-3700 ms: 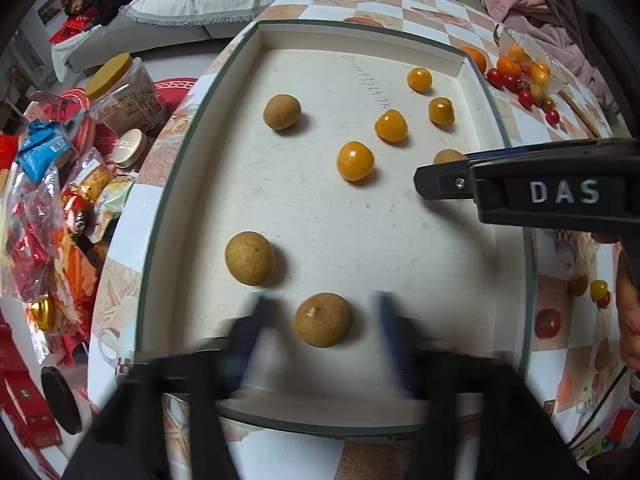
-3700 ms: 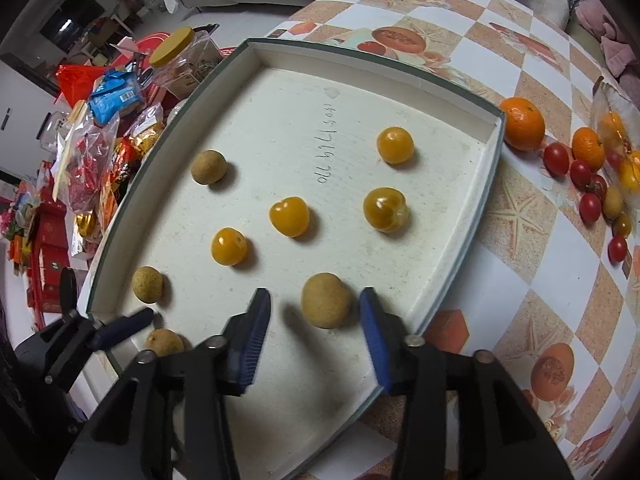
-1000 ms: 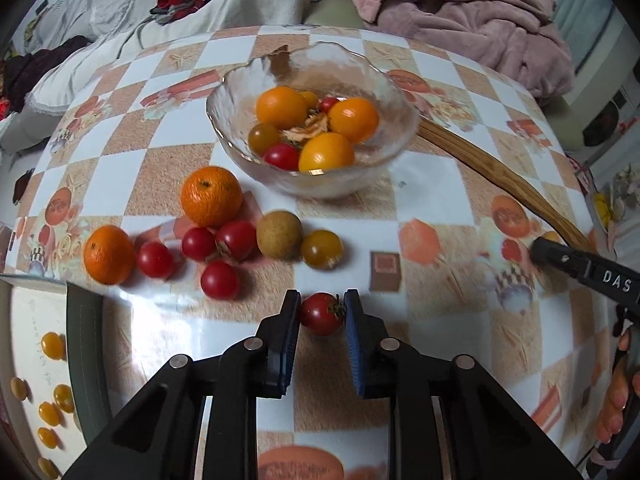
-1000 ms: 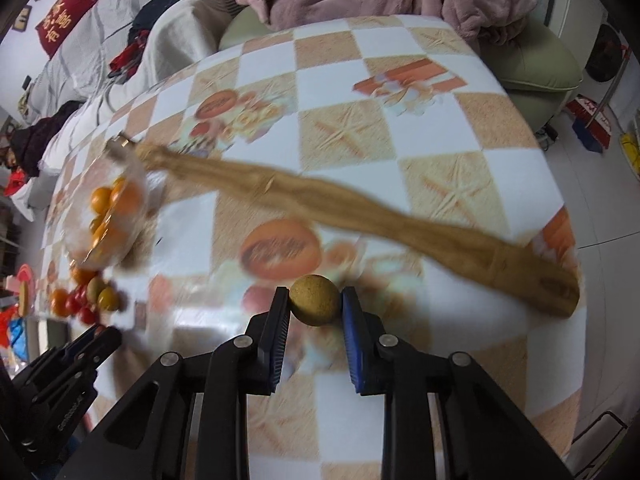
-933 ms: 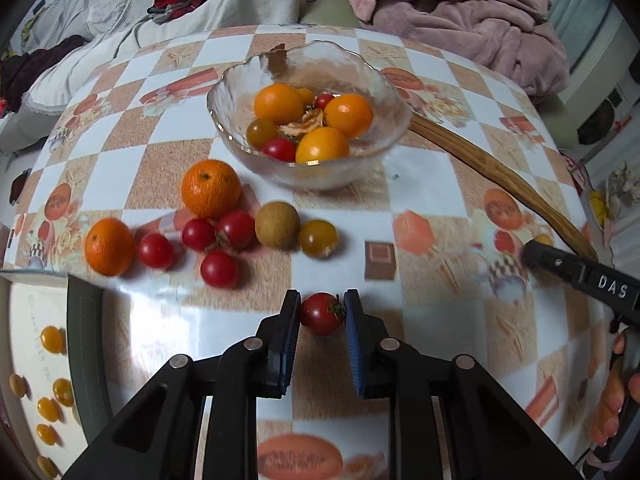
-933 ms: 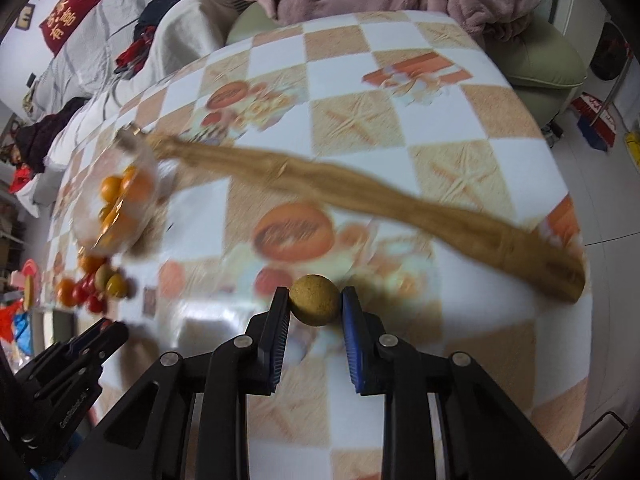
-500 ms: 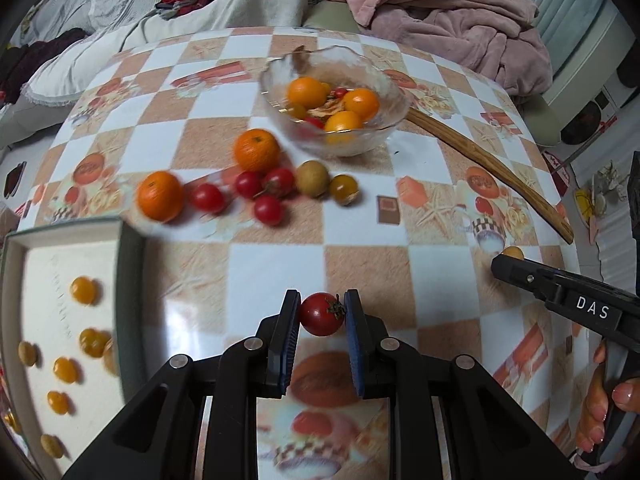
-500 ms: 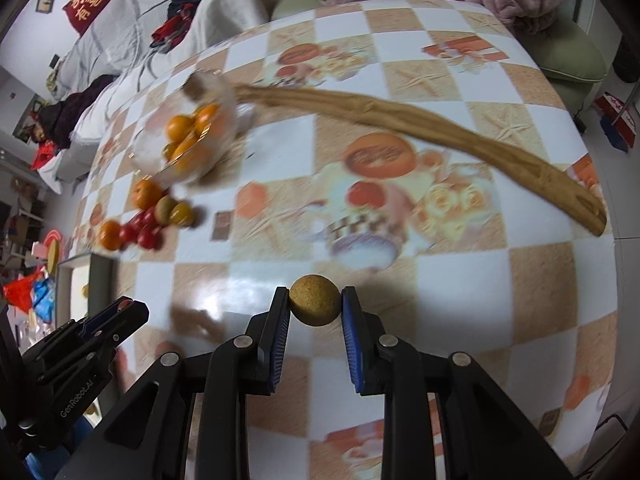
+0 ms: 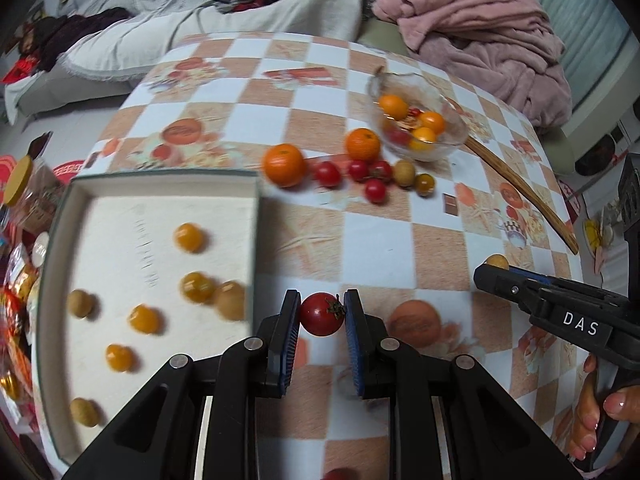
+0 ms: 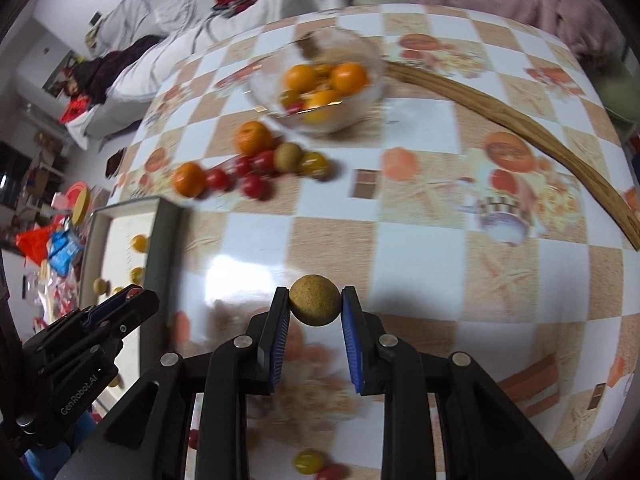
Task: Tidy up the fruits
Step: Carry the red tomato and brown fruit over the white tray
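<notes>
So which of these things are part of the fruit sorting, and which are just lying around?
Part of the job:
- red cherry tomato in the left gripper
- brown longan in the right gripper
- tray
- glass bowl
- loose oranges

Lying about:
- wooden stick
- pink blanket
- snack packets

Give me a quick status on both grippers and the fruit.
Left gripper shut on a red tomato. Right gripper shut on a brown longan. Both carried above the table, beside the tray. Nothing in the way.
</notes>
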Demonstrator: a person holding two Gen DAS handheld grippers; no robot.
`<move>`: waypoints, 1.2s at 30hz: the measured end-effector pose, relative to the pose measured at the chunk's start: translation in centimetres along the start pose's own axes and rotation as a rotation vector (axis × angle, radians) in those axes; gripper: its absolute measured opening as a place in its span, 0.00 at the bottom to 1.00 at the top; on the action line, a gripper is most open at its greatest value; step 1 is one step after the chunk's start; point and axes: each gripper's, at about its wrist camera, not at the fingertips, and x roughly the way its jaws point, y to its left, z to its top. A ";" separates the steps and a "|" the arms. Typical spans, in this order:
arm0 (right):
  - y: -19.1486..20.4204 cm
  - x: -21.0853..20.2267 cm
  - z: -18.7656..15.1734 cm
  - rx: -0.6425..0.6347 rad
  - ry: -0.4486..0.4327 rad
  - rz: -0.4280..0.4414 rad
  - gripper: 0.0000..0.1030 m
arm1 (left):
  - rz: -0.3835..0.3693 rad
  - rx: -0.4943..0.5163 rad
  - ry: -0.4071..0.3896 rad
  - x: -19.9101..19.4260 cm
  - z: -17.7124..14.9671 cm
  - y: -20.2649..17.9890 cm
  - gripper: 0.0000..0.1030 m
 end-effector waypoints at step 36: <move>20.0 7.6 -3.7 -0.419 0.185 0.079 0.27 | 0.223 -0.222 0.052 -0.4 -4.9 18.1 0.23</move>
